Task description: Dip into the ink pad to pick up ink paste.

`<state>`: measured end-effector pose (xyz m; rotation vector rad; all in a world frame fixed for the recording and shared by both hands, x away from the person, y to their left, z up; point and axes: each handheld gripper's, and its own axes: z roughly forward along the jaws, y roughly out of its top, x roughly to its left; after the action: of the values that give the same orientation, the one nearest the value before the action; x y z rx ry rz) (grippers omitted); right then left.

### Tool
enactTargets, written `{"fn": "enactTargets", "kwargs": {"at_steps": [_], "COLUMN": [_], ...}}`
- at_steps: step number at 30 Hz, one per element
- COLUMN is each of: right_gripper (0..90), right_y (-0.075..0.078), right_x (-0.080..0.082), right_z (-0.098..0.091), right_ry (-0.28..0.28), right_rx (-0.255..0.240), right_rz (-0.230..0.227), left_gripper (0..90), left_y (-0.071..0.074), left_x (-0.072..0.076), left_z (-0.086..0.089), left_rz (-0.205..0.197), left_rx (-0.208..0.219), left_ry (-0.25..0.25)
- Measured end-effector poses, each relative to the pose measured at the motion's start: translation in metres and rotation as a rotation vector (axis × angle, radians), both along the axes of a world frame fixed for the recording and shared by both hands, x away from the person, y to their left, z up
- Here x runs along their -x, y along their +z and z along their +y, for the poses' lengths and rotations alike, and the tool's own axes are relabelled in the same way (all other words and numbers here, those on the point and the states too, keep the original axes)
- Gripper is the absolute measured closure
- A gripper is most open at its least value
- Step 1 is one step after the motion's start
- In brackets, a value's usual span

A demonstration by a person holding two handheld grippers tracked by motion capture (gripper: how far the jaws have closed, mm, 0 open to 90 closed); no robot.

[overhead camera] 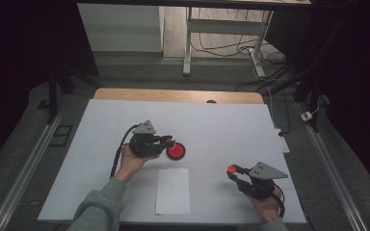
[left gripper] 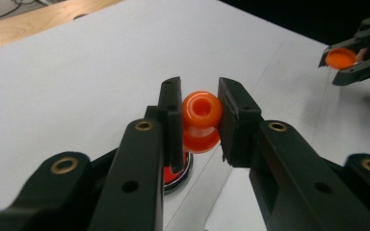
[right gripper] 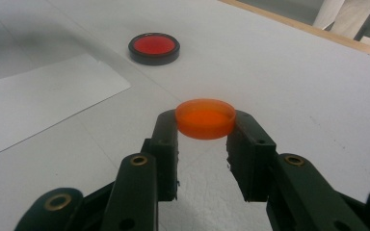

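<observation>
The left gripper (left gripper: 200,120) is clamped on an orange spool (left gripper: 201,119) just above the red dish (overhead camera: 176,151) at table centre; the right gripper (right gripper: 205,126), at five o'clock, pinches an orange cap (right gripper: 205,118); probably the spool wants lowering squarely, upright, before release.

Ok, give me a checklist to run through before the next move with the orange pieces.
1. Left gripper shut on the orange spool-shaped plastic piece: ok.
2. Right gripper shut on the flat orange round cap: ok.
3. Cap held level: ok.
4. Spool's opening unblocked: ok.
5. Black-rimmed red round dish resting flat on the white table sheet: ok.
6. Cap fits the spool: cannot tell.
</observation>
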<state>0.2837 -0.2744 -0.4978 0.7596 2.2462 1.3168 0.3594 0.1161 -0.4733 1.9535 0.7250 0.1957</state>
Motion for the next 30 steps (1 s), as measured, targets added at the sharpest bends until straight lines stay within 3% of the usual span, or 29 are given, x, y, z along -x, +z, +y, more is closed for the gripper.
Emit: {"fn": "enactTargets", "kwargs": {"at_steps": [16,30], "right_gripper": [64.9,64.8], "right_y": [0.001,0.0], "right_x": [0.001,0.001], "right_z": [-0.001,-0.001], "right_ry": [-0.011,-0.012], "right_rx": [0.006,-0.001], "right_rz": [-0.007,-0.008], "left_gripper": [72.8,72.8], "left_y": [-0.025,-0.035], "left_x": [-0.019,-0.025], "left_z": [-0.013,-0.02], "left_rz": [0.013,0.018], "left_rx": [-0.082,-0.112], "left_ry": [0.006,0.013]}}
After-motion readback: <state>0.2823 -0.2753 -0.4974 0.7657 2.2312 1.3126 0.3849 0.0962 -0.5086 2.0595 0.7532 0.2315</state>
